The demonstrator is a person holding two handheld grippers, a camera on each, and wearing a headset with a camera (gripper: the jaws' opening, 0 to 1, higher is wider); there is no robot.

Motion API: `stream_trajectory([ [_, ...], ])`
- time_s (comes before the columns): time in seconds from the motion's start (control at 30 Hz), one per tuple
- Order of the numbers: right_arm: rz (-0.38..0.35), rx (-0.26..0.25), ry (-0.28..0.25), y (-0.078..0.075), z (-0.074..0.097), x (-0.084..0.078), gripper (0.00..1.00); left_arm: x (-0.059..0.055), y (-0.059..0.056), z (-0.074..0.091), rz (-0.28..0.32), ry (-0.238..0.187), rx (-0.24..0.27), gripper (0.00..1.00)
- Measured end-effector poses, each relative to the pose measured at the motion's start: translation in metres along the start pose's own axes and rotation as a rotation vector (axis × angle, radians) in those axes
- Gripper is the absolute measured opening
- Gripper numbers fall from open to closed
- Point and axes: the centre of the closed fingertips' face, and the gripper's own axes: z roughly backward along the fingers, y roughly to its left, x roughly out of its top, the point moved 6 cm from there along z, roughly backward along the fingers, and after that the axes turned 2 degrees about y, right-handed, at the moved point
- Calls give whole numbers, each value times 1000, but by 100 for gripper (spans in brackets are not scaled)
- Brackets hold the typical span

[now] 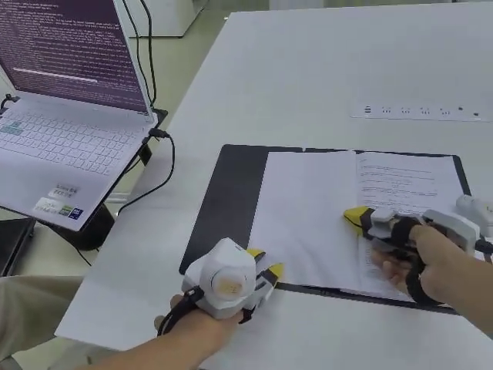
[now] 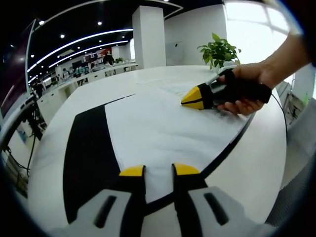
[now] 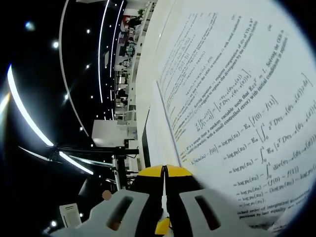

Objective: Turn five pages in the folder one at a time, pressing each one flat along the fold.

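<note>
- White workbench (image 1: pixel 323 69) carries everything; an open laptop (image 1: pixel 69 92) sits at the upper left of the head view, its cable (image 1: pixel 158 181) trailing toward the centre.
- Centre frame, the black folder (image 1: pixel 231 200) lies open and flat.
- Left gripper (image 1: pixel 266 262), at the lower centre, rests at the folder's near edge with its jaws slightly parted and nothing between them.
- A turned sheet (image 1: pixel 308 208) lies blank side up; how many of the five have gone over cannot be told.
- Right gripper (image 1: pixel 356 217), right of centre, has its jaws closed together, tips on the paper near the fold, probably pressing.
- Printed page (image 1: pixel 408 181) waits at the right.
- White labelled strip (image 1: pixel 420 112), upper right, lies well apart; nothing blocks the work.
</note>
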Motion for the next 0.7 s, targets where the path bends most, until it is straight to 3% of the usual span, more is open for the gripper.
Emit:
stream_trajectory([
  [0.7,8,-5,78,-16,29,-47,0,1,-1,2,6,0,1,19],
])
